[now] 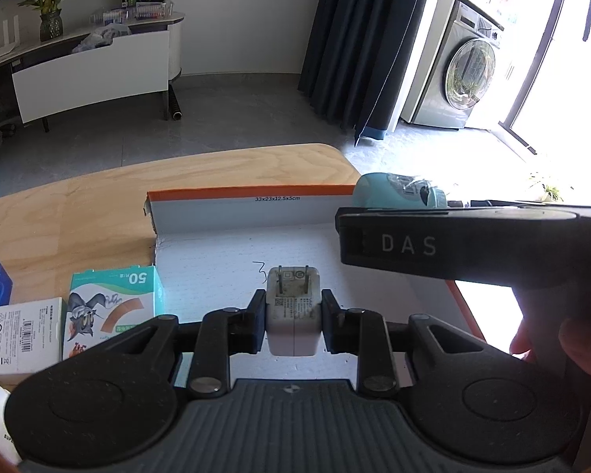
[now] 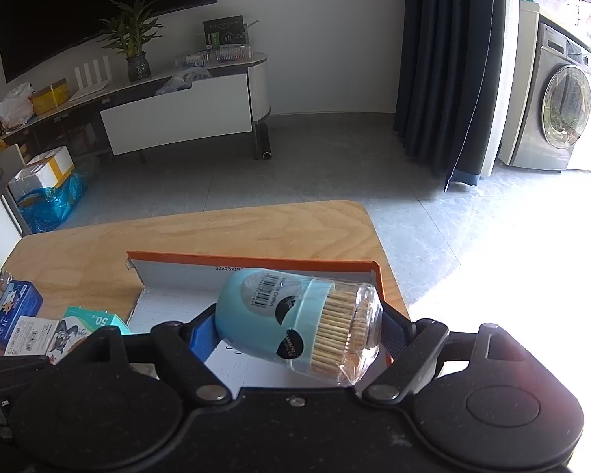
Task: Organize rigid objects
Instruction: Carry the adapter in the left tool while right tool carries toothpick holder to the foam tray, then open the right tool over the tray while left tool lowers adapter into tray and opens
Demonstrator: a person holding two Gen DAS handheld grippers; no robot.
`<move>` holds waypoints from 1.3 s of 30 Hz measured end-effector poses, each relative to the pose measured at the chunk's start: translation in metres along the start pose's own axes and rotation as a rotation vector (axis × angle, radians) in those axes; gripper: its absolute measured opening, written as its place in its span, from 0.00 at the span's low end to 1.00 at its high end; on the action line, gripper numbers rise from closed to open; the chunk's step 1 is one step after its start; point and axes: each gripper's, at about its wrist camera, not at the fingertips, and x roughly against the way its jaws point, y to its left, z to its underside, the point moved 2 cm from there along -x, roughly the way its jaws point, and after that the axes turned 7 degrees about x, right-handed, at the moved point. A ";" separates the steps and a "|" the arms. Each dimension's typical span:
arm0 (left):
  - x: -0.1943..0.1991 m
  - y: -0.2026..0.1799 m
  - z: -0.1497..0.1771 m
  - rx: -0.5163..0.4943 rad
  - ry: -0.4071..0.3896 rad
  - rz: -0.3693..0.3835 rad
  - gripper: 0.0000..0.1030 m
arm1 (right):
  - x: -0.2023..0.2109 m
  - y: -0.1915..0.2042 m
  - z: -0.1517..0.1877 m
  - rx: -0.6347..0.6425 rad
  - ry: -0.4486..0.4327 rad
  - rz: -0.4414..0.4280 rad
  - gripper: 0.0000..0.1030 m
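Two grippers | left gripper (image 1: 293, 317) clamps one charger plug (image 1: 292, 311) | right gripper (image 2: 298, 329) clamps one toothpick jar (image 2: 295, 325) | one box lid (image 1: 216, 252)

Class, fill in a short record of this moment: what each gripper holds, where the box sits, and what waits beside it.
left gripper: shut on white plug adapter, prongs pointing away
right gripper: shut on toothpick jar, lying sideways
box: open, orange-edged, on wooden table, under both grippers
beside box: bandage box, white carton, blue tin
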 end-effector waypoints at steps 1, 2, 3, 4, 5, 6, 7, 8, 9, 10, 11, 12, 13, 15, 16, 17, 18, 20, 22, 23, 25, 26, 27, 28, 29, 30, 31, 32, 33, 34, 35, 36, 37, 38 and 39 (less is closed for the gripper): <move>-0.001 -0.001 -0.001 -0.002 -0.001 0.000 0.28 | -0.001 0.000 0.000 0.000 0.001 0.000 0.93; -0.003 -0.001 -0.002 -0.002 -0.003 0.000 0.28 | -0.002 -0.001 0.000 0.001 0.004 0.001 0.93; -0.005 -0.002 -0.003 -0.003 -0.002 0.000 0.28 | -0.003 -0.001 -0.001 0.001 0.005 0.001 0.93; -0.006 -0.002 -0.003 -0.003 -0.001 0.000 0.28 | -0.004 -0.002 -0.001 -0.001 0.006 0.001 0.93; -0.008 -0.002 -0.004 -0.003 0.000 -0.001 0.28 | -0.005 -0.003 -0.002 -0.002 0.008 0.003 0.93; -0.009 -0.002 -0.003 -0.002 0.002 -0.003 0.28 | -0.006 -0.003 -0.003 -0.004 0.009 0.003 0.93; -0.011 -0.003 -0.003 -0.002 0.005 -0.005 0.28 | -0.007 -0.004 -0.003 -0.007 0.008 0.003 0.93; -0.012 -0.003 -0.003 -0.002 0.008 -0.004 0.28 | -0.008 -0.004 -0.003 -0.009 0.009 0.002 0.93; -0.012 -0.002 -0.003 -0.001 0.011 -0.004 0.28 | -0.008 -0.004 -0.003 -0.007 0.010 0.000 0.93; -0.014 -0.003 -0.003 0.000 0.012 -0.004 0.28 | -0.010 -0.004 -0.003 -0.004 0.012 -0.002 0.93; -0.015 -0.003 -0.003 0.001 0.014 -0.004 0.28 | -0.010 -0.003 -0.003 -0.002 0.013 -0.001 0.93; -0.016 -0.003 -0.004 0.003 0.016 -0.004 0.28 | -0.011 -0.003 -0.002 0.000 0.010 0.000 0.93; -0.017 -0.003 -0.004 0.004 0.017 -0.002 0.28 | -0.009 -0.004 -0.002 0.000 -0.001 0.001 0.93; -0.018 -0.004 -0.005 0.004 0.020 0.002 0.28 | -0.005 -0.007 -0.002 -0.014 -0.018 0.001 0.93; -0.019 -0.005 -0.004 0.001 0.024 0.003 0.28 | -0.001 -0.009 -0.002 -0.020 -0.030 -0.003 0.93; -0.019 -0.005 -0.004 0.000 0.027 0.006 0.28 | 0.003 -0.011 -0.002 -0.026 -0.040 0.000 0.93; -0.020 -0.005 -0.004 0.002 0.032 0.012 0.28 | 0.008 -0.013 -0.002 -0.030 -0.049 0.006 0.93; -0.022 -0.007 -0.003 0.005 0.041 0.030 0.28 | 0.020 -0.018 -0.003 -0.038 -0.075 0.017 0.94; -0.021 -0.011 -0.002 0.002 0.037 0.053 0.30 | 0.034 -0.024 -0.003 -0.055 -0.106 0.025 0.94; -0.020 -0.012 -0.002 0.002 0.038 0.072 0.41 | 0.040 -0.027 -0.003 -0.063 -0.119 0.027 0.94; -0.015 -0.016 -0.002 0.004 0.026 0.076 0.59 | 0.051 -0.032 -0.001 -0.074 -0.135 0.038 0.95; -0.012 -0.018 -0.002 0.001 0.017 0.075 0.62 | 0.056 -0.034 0.001 -0.077 -0.139 0.044 0.95; -0.008 -0.019 -0.001 0.001 0.015 0.074 0.62 | 0.060 -0.035 0.002 -0.079 -0.143 0.043 0.95; -0.005 -0.019 0.000 0.005 0.018 0.069 0.64 | 0.064 -0.035 0.003 -0.083 -0.143 0.040 0.95; -0.001 -0.018 0.000 0.010 0.017 0.058 0.68 | 0.068 -0.035 0.005 -0.087 -0.144 0.037 0.95; 0.004 -0.018 0.001 0.012 0.012 0.043 0.73 | 0.071 -0.034 0.008 -0.087 -0.146 0.035 0.95; 0.010 -0.018 0.001 0.012 0.004 0.027 0.75 | 0.075 -0.033 0.010 -0.086 -0.148 0.039 0.95; 0.016 -0.017 0.003 0.008 -0.004 0.016 0.79 | 0.077 -0.031 0.012 -0.085 -0.151 0.044 0.95; 0.023 -0.016 0.005 0.001 -0.011 0.001 0.84 | 0.080 -0.030 0.016 -0.084 -0.150 0.045 0.95; 0.030 -0.015 0.007 -0.004 -0.018 -0.020 0.85 | 0.082 -0.028 0.019 -0.084 -0.146 0.047 0.95; 0.035 -0.013 0.008 -0.006 -0.024 -0.039 0.86 | 0.084 -0.026 0.022 -0.084 -0.142 0.050 0.96; 0.040 -0.010 0.010 -0.006 -0.029 -0.055 0.88 | 0.085 -0.024 0.025 -0.086 -0.138 0.052 0.96; 0.045 -0.008 0.011 -0.005 -0.032 -0.073 0.88 | 0.086 -0.022 0.028 -0.091 -0.132 0.054 0.96; 0.050 -0.005 0.013 -0.003 -0.035 -0.085 0.88 | 0.088 -0.020 0.031 -0.096 -0.128 0.055 0.96; 0.054 -0.001 0.015 0.002 -0.038 -0.093 0.88 | 0.089 -0.018 0.033 -0.099 -0.124 0.054 0.96</move>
